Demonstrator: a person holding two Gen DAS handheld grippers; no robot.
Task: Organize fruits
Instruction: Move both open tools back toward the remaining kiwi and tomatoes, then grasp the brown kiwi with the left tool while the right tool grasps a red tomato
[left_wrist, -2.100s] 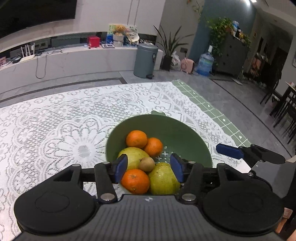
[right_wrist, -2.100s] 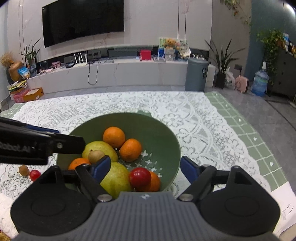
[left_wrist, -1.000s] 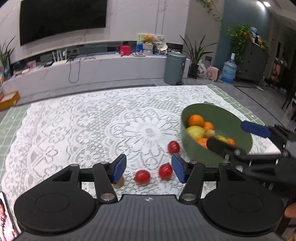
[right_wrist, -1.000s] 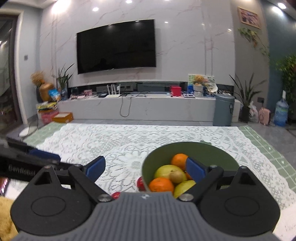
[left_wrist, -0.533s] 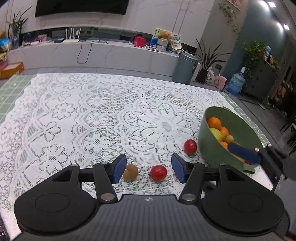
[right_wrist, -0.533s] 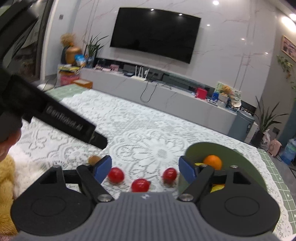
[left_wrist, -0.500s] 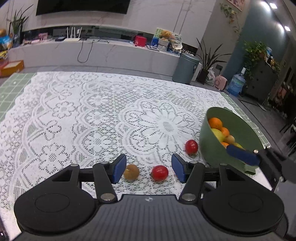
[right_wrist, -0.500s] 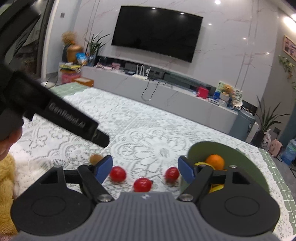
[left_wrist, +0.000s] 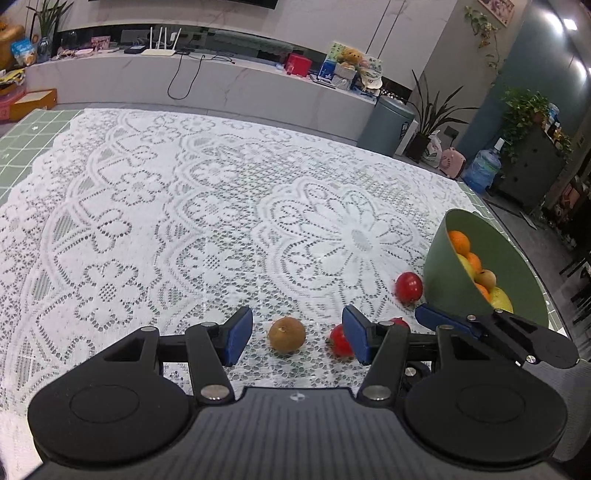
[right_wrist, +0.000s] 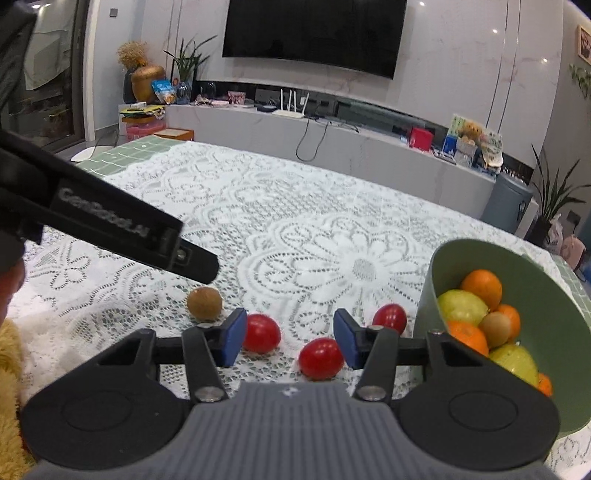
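both claws gape: left claw (left_wrist: 297, 336) over a fuzzy round kiwi (left_wrist: 286, 335), right claw (right_wrist: 289, 338) near glossy tomatoes (right_wrist: 320, 358); smooth green bowl (right_wrist: 546, 295) holds oranges (right_wrist: 482, 283), pears on the lace-covered tabletop (left_wrist: 166, 206).

Left wrist view: two tomatoes (left_wrist: 339, 341) beside green bowl (left_wrist: 448, 286) partly hidden behind blue fingertips (left_wrist: 355, 338); bowl (right_wrist: 554, 369) cut off, right wrist view.

A white lace tablecloth (right_wrist: 295, 206) covers the table. On it lie a kiwi (right_wrist: 204, 298), three tomatoes (right_wrist: 260, 333) at its four o'clock, and a green bowl (right_wrist: 428, 284).
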